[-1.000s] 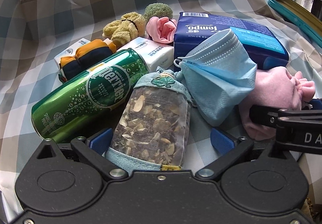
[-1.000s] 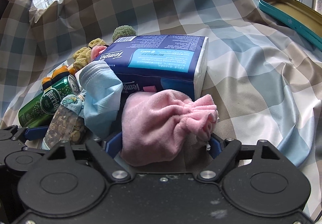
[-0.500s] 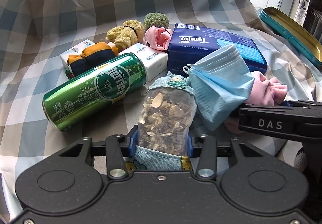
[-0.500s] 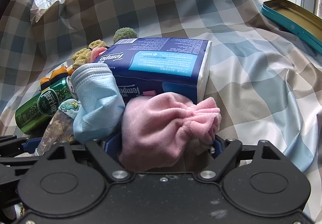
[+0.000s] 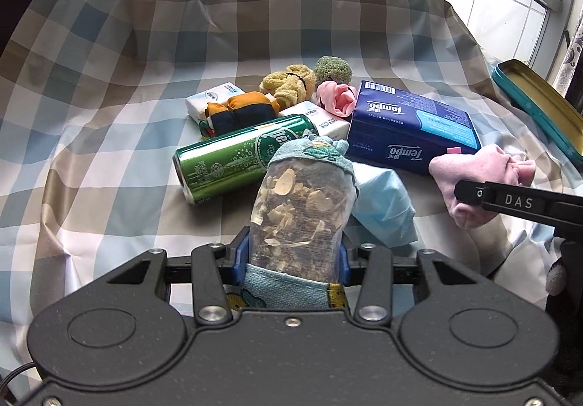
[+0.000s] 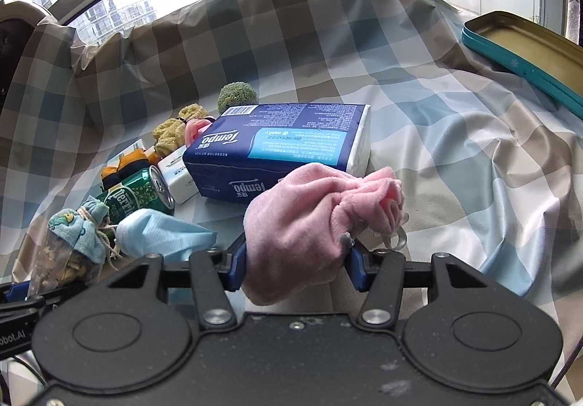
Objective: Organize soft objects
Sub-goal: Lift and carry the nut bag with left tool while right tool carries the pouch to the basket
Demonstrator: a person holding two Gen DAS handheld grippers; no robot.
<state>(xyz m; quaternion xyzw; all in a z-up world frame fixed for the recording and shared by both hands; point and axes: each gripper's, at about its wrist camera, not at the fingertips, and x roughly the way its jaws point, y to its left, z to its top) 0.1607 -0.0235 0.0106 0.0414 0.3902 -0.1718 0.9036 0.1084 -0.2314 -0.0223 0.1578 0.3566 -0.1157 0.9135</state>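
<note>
Left gripper [image 5: 293,256] clamps herb sachet [image 5: 304,213] mid-body above bench (light, crunchy, squashes); right gripper [image 6: 295,260] grips pink pouch [image 6: 309,220], soft, limp, best pinched centrally.

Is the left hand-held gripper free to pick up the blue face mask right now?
Probably not: the left hand-held gripper is already shut on the herb sachet, though the face mask lies unobstructed beside it.
</note>
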